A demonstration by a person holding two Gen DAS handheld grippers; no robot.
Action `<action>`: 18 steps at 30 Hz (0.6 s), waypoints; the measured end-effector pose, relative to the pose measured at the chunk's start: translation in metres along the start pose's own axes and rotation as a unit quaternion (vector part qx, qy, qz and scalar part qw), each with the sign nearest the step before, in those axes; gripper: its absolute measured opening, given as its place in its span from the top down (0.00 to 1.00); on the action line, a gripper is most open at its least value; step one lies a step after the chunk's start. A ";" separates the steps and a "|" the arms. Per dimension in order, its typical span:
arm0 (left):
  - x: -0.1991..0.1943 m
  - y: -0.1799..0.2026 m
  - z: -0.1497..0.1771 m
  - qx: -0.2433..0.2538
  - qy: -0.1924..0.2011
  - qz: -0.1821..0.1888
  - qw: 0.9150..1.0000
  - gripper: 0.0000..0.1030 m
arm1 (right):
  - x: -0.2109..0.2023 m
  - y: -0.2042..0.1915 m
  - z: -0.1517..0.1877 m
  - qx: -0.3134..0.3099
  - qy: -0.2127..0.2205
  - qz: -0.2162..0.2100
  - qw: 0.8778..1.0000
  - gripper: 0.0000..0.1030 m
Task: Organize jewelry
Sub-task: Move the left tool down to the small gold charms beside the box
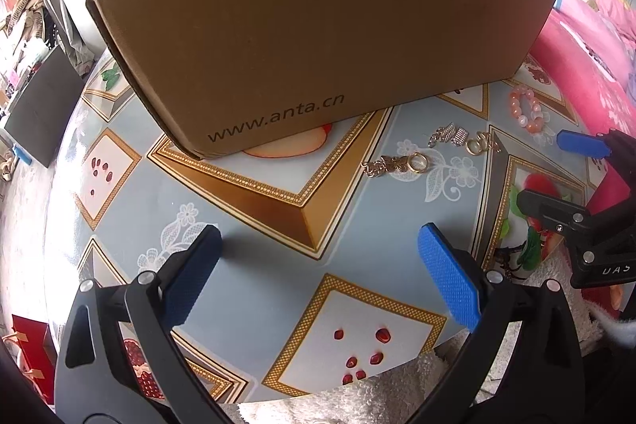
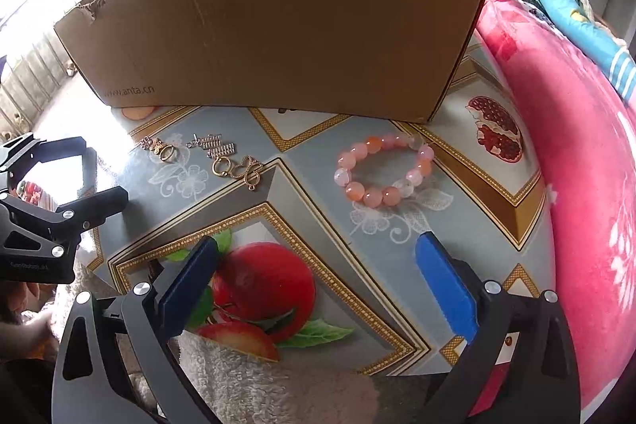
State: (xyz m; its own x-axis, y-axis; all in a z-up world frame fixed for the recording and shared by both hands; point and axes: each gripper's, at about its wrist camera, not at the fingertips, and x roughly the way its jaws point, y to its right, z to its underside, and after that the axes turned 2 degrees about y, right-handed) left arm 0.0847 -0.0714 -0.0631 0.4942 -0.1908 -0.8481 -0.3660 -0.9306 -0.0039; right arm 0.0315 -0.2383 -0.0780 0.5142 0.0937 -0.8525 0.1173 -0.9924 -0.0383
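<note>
Left gripper [image 1: 318,265] and right gripper [image 2: 318,279] both spread wide, empty; pink beaded bracelet [image 2: 383,169] lay before brown cardboard box [image 2: 278,26].

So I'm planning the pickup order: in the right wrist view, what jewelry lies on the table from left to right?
Gold ring with butterfly charm → silver earrings → gold ring with looped charm → pink bead bracelet.
</note>
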 end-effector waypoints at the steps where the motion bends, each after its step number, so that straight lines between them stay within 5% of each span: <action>1: 0.000 0.001 0.003 0.000 0.001 0.000 1.000 0.07 | 0.000 0.002 0.001 0.000 0.000 0.000 1.000 0.06; 7: -0.003 0.003 0.010 0.004 0.006 0.001 1.000 0.07 | -0.002 -0.002 -0.002 -0.001 -0.019 0.003 1.000 0.06; 11: -0.005 0.005 0.013 0.009 0.006 0.004 1.000 0.07 | -0.015 -0.015 -0.004 -0.018 0.013 -0.034 0.999 0.06; 18: -0.012 -0.001 0.009 -0.003 0.017 0.024 1.000 0.07 | -0.023 -0.025 -0.007 -0.030 0.039 -0.062 0.997 0.20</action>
State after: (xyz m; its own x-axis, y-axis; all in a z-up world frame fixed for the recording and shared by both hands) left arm 0.0722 -0.0649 -0.0579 0.5033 -0.2453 -0.8286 -0.3850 -0.9221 0.0391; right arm 0.0228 -0.2148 -0.0534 0.5571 0.2242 -0.7996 0.2337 -0.9663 -0.1081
